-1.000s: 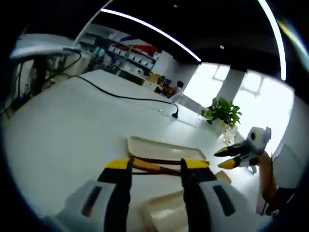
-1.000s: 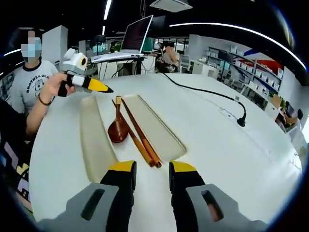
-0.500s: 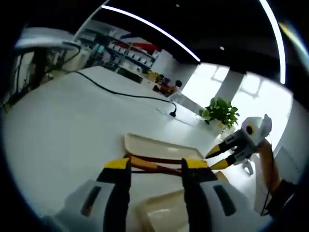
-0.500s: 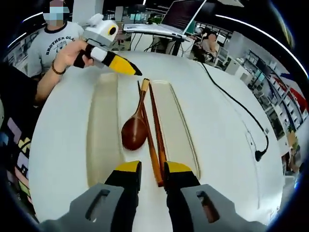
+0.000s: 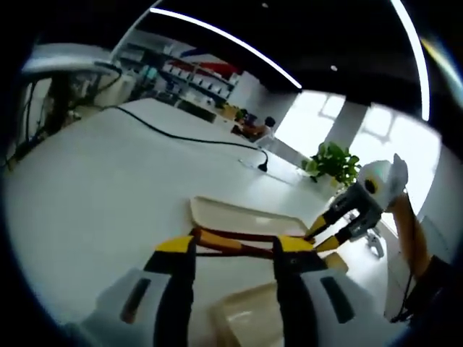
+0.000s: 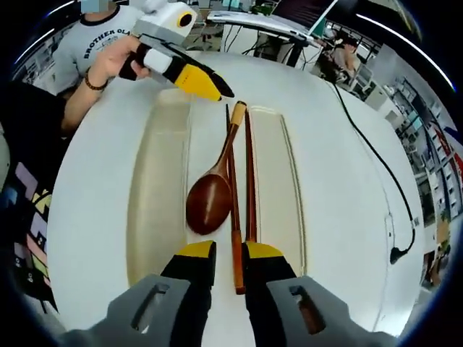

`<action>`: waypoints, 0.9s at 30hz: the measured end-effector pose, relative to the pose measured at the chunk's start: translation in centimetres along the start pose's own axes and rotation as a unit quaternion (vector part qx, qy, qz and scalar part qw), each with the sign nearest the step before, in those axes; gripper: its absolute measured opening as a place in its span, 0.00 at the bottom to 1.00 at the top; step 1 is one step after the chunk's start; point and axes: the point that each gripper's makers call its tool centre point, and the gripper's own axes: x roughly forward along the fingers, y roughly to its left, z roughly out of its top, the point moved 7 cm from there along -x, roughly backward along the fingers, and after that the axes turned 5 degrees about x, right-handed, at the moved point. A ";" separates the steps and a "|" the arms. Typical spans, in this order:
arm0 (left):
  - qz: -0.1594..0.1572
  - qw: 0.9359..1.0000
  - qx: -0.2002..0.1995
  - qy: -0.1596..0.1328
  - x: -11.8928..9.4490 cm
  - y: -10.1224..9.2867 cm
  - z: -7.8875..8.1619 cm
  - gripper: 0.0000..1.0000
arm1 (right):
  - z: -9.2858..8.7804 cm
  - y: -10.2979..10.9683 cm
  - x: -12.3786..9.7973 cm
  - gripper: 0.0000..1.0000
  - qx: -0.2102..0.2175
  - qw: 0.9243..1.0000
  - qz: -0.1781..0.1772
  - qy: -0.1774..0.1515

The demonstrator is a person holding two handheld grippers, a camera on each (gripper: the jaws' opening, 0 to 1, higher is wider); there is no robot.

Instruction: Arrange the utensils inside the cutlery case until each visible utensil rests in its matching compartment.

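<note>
The right gripper is held with narrow jaws straddling the near chopsticks beside the spoon, seemingly to grasp them, while the left gripper hovers open-jawed beyond the trays.

white table | two case halves, spoon, chopsticks, black cable
</note>
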 end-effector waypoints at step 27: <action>-0.004 1.000 -0.019 -0.002 -0.2 0.6 -0.1 0.45 | 0.1 -0.6 -1.0 0.04 -0.020 0.998 0.010 0.054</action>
